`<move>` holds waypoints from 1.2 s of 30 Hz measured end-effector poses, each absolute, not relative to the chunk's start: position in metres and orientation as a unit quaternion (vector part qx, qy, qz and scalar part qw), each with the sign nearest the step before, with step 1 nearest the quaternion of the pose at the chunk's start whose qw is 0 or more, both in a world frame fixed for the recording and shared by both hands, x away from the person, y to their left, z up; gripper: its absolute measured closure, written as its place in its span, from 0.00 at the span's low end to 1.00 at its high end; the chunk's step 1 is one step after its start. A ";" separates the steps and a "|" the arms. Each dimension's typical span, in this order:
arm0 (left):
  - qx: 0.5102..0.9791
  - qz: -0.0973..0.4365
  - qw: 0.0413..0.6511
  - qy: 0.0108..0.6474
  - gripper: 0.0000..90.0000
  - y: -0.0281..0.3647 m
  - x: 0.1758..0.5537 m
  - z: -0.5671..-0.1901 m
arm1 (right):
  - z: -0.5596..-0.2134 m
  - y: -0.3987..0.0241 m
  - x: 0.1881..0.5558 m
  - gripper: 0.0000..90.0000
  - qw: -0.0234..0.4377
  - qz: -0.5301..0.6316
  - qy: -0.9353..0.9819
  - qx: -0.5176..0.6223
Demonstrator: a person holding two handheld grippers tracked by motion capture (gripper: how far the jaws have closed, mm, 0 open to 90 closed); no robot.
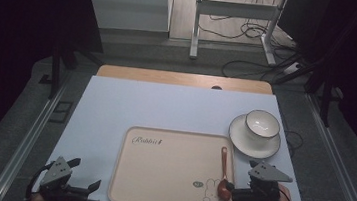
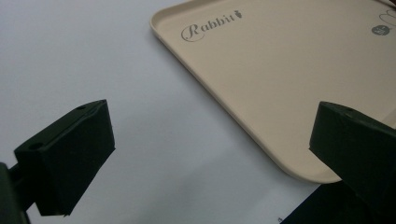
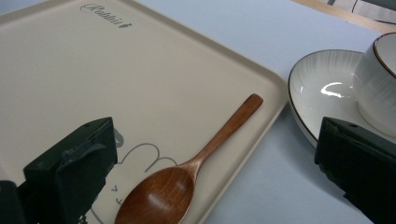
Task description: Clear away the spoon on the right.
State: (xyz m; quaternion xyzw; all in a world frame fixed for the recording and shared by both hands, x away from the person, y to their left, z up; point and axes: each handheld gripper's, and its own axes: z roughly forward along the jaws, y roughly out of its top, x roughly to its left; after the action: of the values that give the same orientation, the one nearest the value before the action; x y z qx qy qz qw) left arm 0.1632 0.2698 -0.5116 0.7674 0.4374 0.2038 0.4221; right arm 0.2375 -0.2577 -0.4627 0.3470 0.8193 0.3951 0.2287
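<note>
Found the right gripper (image 1: 237, 192) spread wide and holding nothing, one jaw over the tray (image 1: 158, 179), the other out past its right rim toward the plate (image 1: 242, 140). Saw the wooden spoon (image 3: 187, 172) lying on the tray along that rim, scoop end between the jaws and untouched, handle pointing away toward the plate. Found the left gripper (image 1: 85, 175) equally wide and empty, low over the table (image 1: 165, 109) just off the tray's near left corner. Judged the scoop awkward to pinch: rounded, glossy, likely to squirt out sideways under closing jaws. Judged also that the outer jaw might catch the raised rim and shove the tray, or nudge the plate and the white bowl (image 1: 262, 123) seated on it. Noted a pale matte tabletop, wooden strip at its far edge. Beyond, made out dim grey flooring, loose cables and the white legs of a desk frame.
</note>
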 end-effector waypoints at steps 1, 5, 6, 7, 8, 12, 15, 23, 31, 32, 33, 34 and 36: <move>0.767 0.204 0.422 0.437 0.00 0.270 0.163 -0.512 | -0.463 -0.259 0.236 0.00 0.227 0.397 0.818 0.349; 0.768 0.204 0.422 0.437 0.00 0.270 0.163 -0.512 | -0.462 -0.265 0.233 0.00 0.228 0.405 0.811 0.354; 0.767 0.204 0.422 0.437 0.00 0.270 0.163 -0.512 | -0.462 -0.266 0.232 0.00 0.227 0.407 0.810 0.356; 0.767 0.203 0.422 0.438 0.00 0.270 0.164 -0.512 | -0.462 -0.266 0.232 0.00 0.227 0.407 0.810 0.356; 0.767 0.204 0.422 0.438 0.00 0.270 0.163 -0.512 | -0.462 -0.267 0.232 0.00 0.226 0.409 0.808 0.358; 0.767 0.205 0.422 0.438 0.00 0.270 0.163 -0.512 | -0.461 -0.272 0.228 0.00 0.226 0.417 0.801 0.366; 0.767 0.204 0.422 0.438 0.00 0.270 0.163 -0.512 | -0.461 -0.277 0.222 0.00 0.233 0.415 0.798 0.370; 0.768 0.203 0.422 0.437 0.00 0.270 0.164 -0.512 | -0.466 -0.293 0.213 0.00 0.245 0.408 0.792 0.382; 0.771 0.201 0.421 0.434 0.00 0.269 0.164 -0.512 | -0.474 -0.305 0.206 0.00 0.258 0.393 0.795 0.384; 0.771 0.200 0.421 0.434 0.00 0.269 0.164 -0.512 | -0.475 -0.307 0.206 0.00 0.265 0.387 0.795 0.384; 0.771 0.200 0.421 0.434 0.00 0.269 0.164 -0.512 | -0.476 -0.307 0.205 0.00 0.268 0.386 0.795 0.385; 0.771 0.200 0.421 0.434 0.00 0.269 0.164 -0.512 | -0.477 -0.308 0.205 0.00 0.270 0.386 0.793 0.385; 0.771 0.200 0.422 0.434 0.00 0.269 0.164 -0.512 | -0.481 -0.310 0.206 0.00 0.271 0.388 0.790 0.390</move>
State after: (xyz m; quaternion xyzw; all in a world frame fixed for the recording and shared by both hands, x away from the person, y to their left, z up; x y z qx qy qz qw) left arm 0.1639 0.2695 -0.5117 0.7708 0.4339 0.1997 0.4215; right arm 0.2061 -0.3105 -0.4810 0.3901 0.7899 0.3875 0.2714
